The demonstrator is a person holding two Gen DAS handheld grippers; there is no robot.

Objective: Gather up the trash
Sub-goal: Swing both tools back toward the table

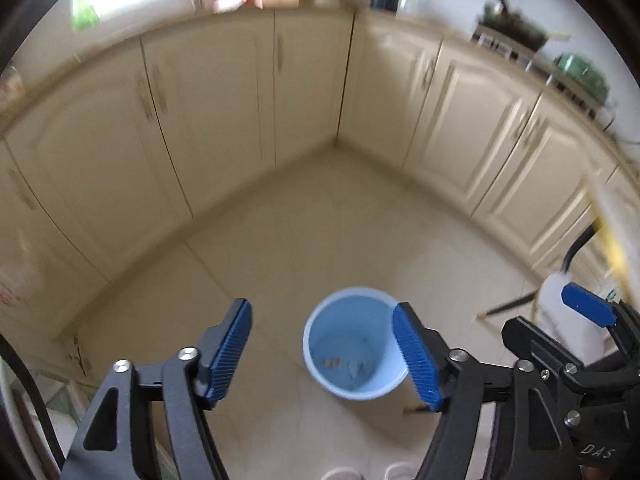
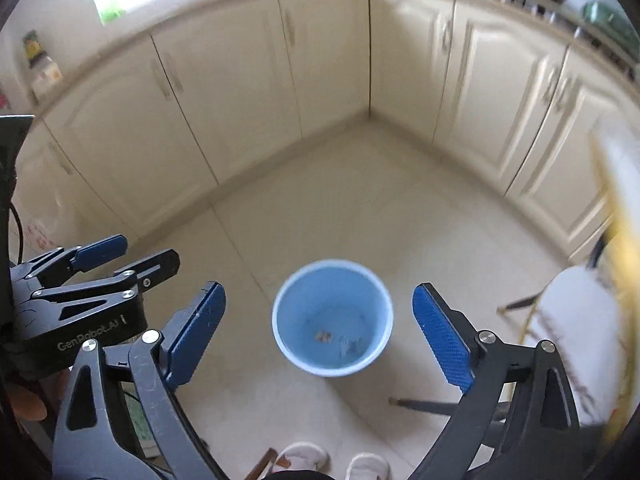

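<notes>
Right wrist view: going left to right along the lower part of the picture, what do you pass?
Left tongs at the left edge → the right tongs' own left pad → blue bin on the floor → the right pad → white chair at the right edge.

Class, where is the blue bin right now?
In both wrist views the bin stands on the floor, low and central, between the open right claw's fingers.

Readable markings: two

"GenRobot.AI" in pale letters on the black body of the left gripper [image 2: 102, 258]; "DAS" on the black body of the right gripper [image 1: 556, 314].
</notes>
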